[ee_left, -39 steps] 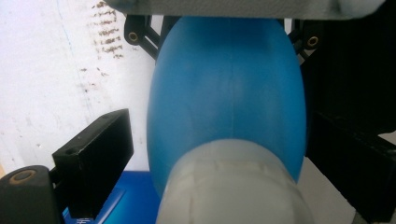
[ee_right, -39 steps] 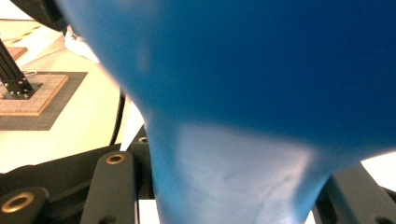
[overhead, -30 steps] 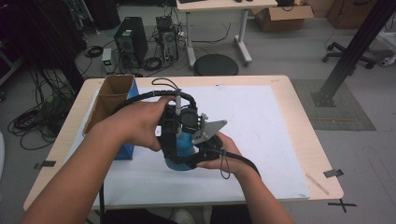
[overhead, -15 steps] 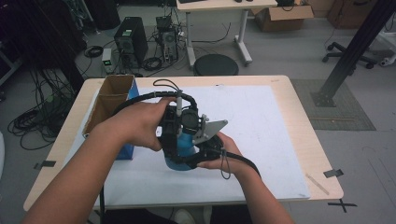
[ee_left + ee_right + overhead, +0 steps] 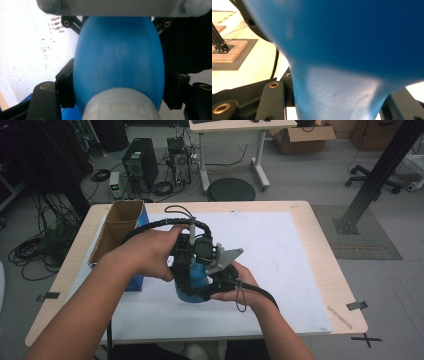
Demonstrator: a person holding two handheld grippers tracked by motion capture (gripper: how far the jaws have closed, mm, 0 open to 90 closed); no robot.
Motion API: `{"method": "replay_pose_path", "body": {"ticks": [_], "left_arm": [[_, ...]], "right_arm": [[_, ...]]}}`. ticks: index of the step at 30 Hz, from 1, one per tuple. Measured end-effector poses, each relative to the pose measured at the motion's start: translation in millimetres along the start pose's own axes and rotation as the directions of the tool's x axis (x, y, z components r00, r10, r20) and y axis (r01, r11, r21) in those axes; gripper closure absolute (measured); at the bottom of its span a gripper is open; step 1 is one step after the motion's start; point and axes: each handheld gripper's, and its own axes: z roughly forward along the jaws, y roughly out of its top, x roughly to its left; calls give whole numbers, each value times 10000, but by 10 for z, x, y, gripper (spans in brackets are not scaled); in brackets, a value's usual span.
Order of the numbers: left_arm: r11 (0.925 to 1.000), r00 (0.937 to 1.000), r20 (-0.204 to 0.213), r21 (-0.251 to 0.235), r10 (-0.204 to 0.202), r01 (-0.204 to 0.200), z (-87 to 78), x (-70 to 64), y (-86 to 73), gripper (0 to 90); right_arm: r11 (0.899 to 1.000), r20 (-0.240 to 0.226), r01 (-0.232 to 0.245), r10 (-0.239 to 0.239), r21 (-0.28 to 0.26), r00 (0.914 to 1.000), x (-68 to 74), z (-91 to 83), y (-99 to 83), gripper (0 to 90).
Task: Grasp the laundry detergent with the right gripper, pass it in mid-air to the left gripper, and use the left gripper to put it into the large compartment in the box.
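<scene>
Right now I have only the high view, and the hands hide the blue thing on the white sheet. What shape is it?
Observer: In the left gripper view, the blue object is an egg-shaped bulb with a whitish collar at its near end.
Operator: Is the left hand-held gripper gripping it?
Observer: Yes, its jaws press on both flanks of the bulb.
Operator: And the right hand-held gripper?
Observer: The right gripper view shows its jaws closed on a narrower neck of the same object.
</scene>
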Motion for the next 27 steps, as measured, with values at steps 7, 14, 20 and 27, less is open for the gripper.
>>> {"method": "replay_pose_path", "body": {"ticks": [7, 14, 20, 27], "left_arm": [[9999, 9999, 21, 24, -122, 122, -10, 11, -10, 362], [9999, 9997, -225, 141, -19, 22, -7, -3, 2, 377], [9997, 9994, -337, 222, -42, 49, -18, -7, 9, 380], [9998, 9993, -356, 99, -147, 151, -52, -10, -7, 383]], "right_arm": [[10000, -41, 9, -9, 12, 10000, 7, 9, 9, 458], [10000, -23, 91, -91, -32, 10000, -1, 19, 1, 459], [10000, -17, 68, -68, -69, 10000, -6, 15, 9, 459], [9998, -70, 5, -6, -183, 10000, -5, 8, 24, 459]]}}
